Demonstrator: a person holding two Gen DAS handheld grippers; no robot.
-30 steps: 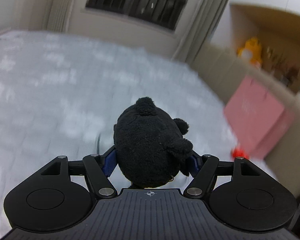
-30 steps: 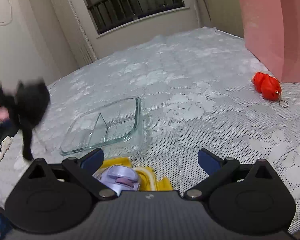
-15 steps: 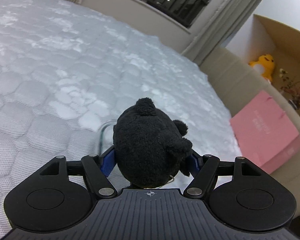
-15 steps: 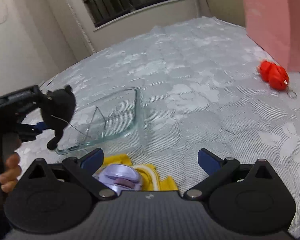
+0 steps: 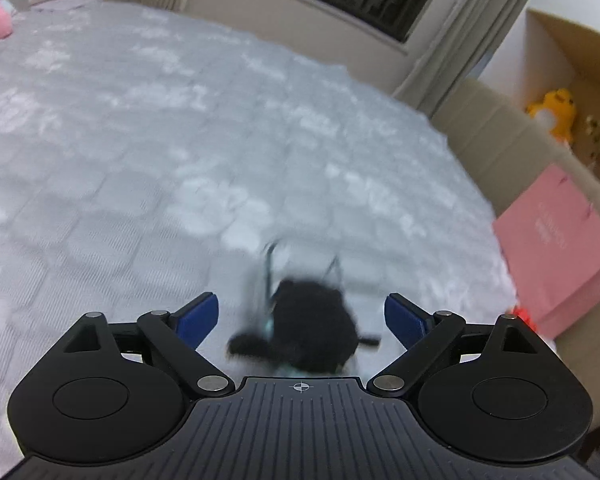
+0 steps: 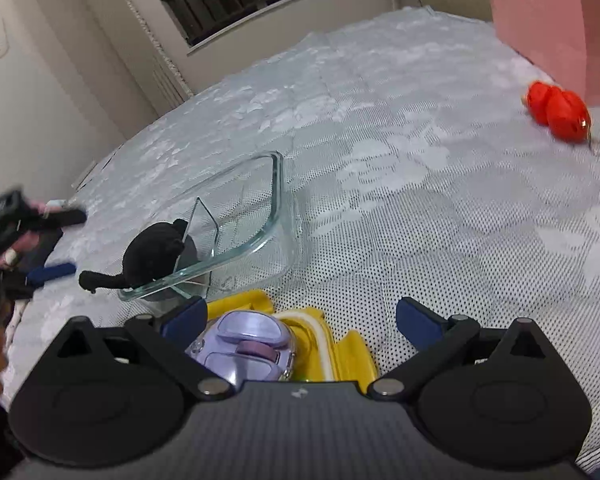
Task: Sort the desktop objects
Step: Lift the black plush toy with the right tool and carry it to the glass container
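— Right, where does the small black plush toy (image 6: 156,250) sit?

— In the near compartment of the clear glass divided dish (image 6: 278,184), on the quilted grey-white bed cover (image 6: 420,200). One dark limb hangs out over the rim.

— And the tongs?

— The left gripper (image 5: 302,316) is spread wide above the toy, holding nothing. The right gripper (image 6: 300,318) is wide too and empty, hovering over a lilac plastic gadget (image 6: 244,346) on a yellow case (image 6: 352,354).

— What could go wrong?

— That dangling limb, I'd judge: a blue pad brushing it might drag the toy back out. The dish rests on soft bedding, so a nudge could tip it.

— Anything else?

— The round red keyring toy (image 6: 560,112) lies well apart, near the pink paper bag (image 6: 540,20); a long reach may sweep across the glass.
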